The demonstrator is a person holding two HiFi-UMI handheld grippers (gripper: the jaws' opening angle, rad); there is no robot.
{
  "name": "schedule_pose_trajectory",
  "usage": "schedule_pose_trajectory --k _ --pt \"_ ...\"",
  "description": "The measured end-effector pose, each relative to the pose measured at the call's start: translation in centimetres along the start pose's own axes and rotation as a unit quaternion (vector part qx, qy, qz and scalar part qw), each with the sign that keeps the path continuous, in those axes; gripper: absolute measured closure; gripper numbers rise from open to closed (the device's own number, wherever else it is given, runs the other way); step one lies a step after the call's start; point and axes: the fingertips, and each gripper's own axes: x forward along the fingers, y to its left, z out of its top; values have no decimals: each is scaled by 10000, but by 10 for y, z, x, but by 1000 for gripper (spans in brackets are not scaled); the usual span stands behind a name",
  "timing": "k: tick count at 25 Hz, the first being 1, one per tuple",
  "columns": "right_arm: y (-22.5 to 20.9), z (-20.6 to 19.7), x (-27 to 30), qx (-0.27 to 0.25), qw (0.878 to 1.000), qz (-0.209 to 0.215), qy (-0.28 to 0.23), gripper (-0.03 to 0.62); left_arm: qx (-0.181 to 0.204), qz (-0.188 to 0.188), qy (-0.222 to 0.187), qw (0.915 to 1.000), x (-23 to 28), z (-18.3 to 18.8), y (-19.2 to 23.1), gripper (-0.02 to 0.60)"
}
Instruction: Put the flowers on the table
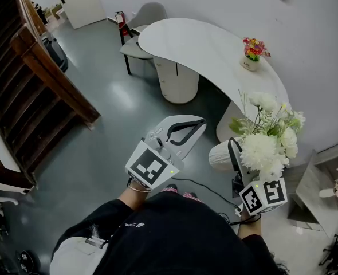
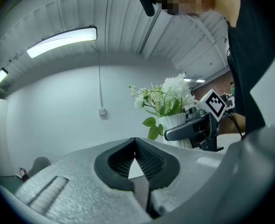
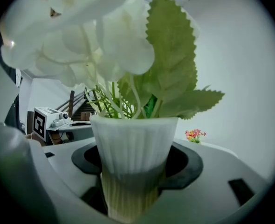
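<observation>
Head view looks steeply down on left gripper (image 1: 199,123) and right gripper (image 1: 232,151); each gripper view runs close along its own fingers (all share the flower vase (image 3: 133,143) between right fingers).

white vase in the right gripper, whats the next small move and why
Probably carry it forward to the white table: the right gripper is clamped on the white vase of flowers, held over the floor short of the table, whose top is bare apart from a small flower pot.
</observation>
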Motion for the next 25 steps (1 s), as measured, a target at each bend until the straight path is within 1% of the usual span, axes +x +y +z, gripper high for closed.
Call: schedule_pose_trajectory --k 3,9,17,22,25 --pt "-2 1 1 -1 10000 11 -9 252 13 3 -3 10000 2 1 0 583" --pt "-1 1 2 -6 10000 66 2 252 -95 74 -76 9999 1 2 1 583" --pt "-2 0 3 20 9998 173 0 252 -73 149 8 9999 1 0 2 583" --pt "-7 -3 -13 92 9997 213 -17 252 -4 139 99 9999 3 3 -17 583" --pt "-6 -3 -6 94 9997 222 -5 252 -60 192 82 9998 2 1 -9 583"
